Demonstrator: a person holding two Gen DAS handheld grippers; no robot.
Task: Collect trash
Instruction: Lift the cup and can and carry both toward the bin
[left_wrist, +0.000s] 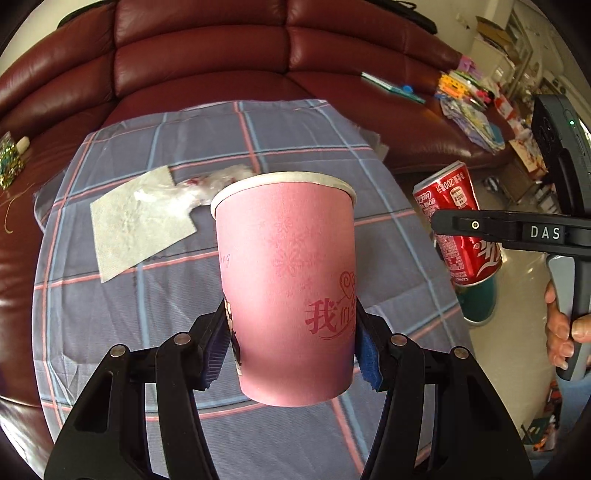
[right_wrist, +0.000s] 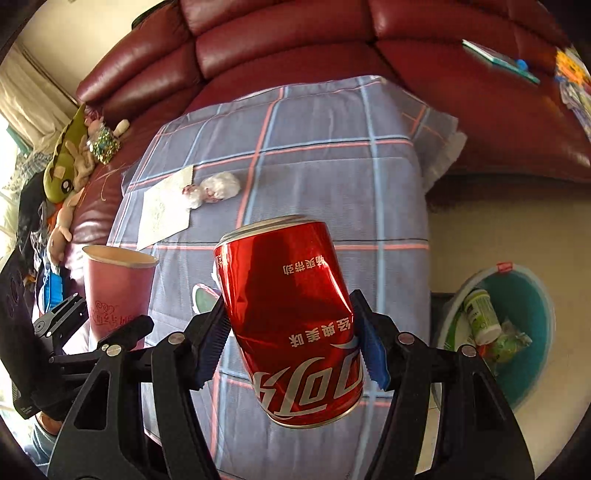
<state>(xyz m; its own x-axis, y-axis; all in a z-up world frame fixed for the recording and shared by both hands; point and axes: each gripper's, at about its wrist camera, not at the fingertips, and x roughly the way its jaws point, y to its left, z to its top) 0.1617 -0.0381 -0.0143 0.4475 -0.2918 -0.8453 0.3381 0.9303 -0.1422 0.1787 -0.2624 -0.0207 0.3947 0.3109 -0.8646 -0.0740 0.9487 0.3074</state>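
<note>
Cup and can held clear of worktop

Left tongs (left_wrist: 290, 341) clenched on pink cup (left_wrist: 286, 280), upright, lifted above plaid cloth (left_wrist: 122, 317). Right tongs (right_wrist: 291, 341) clenched on red can (right_wrist: 291, 317), dented at pads, tilted, logo inverted. On cloth beyond: napkin (right_wrist: 166, 214), with white wad (right_wrist: 218, 190) touching its corner. Teal bin (right_wrist: 532, 332) on floor right of worktop, bottle inside. Red sofa (left_wrist: 207, 48) behind.

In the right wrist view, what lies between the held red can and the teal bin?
Only the right gripper's blue pad and black finger against the red can, then bare floor before the teal bin.
</note>
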